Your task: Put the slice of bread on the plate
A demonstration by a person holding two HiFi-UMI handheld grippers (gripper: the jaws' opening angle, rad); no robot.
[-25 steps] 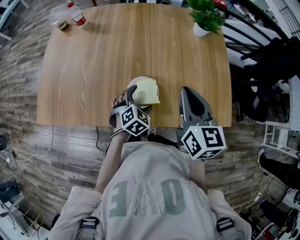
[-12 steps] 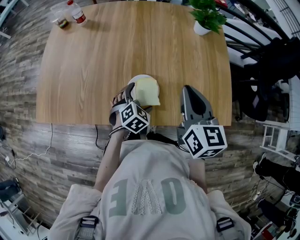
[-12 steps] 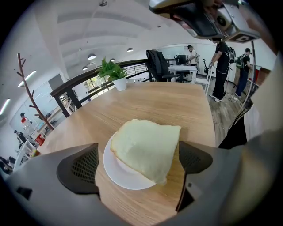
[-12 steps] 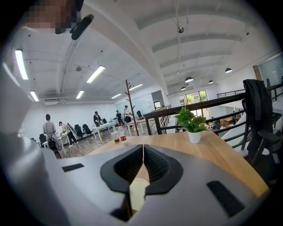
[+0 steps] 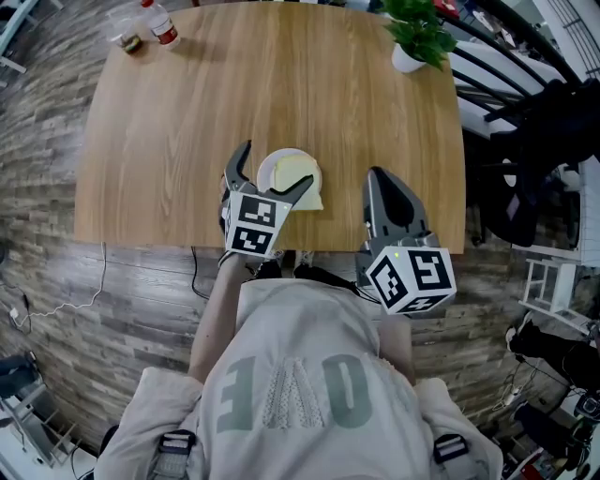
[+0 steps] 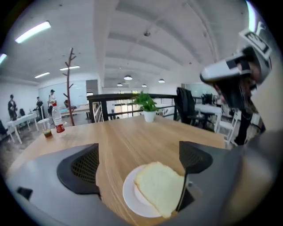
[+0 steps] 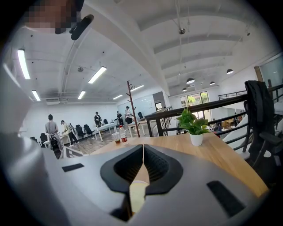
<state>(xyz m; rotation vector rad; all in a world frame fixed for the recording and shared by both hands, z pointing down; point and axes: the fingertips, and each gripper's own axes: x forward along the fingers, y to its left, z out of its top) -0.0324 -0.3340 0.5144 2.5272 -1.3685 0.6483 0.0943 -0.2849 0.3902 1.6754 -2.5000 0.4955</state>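
Round white plate (image 5: pixel 269 169) sits near the 6 o'clock edge of the light wood-grain surface (image 5: pixel 187 112). The pale, soft slice of bread (image 5: pixel 298 178) lies flat on it, overhanging the rim toward 4 o'clock. Left claw (image 5: pixel 277 165) has just been opening, jaws wide either side of the bread, not pressing it. Right claw (image 5: pixel 378 178), at the plate's 3 o'clock, is closed on nothing. Green potted plant (image 5: pixel 412 37) at 1 o'clock, red-labelled plastic bottle (image 5: pixel 159 28) at 11.

A pale, crustless square slice of bread (image 5: pixel 300 180) lies flat on the small round white plate (image 5: pixel 269 165), one corner overhanging its rim.
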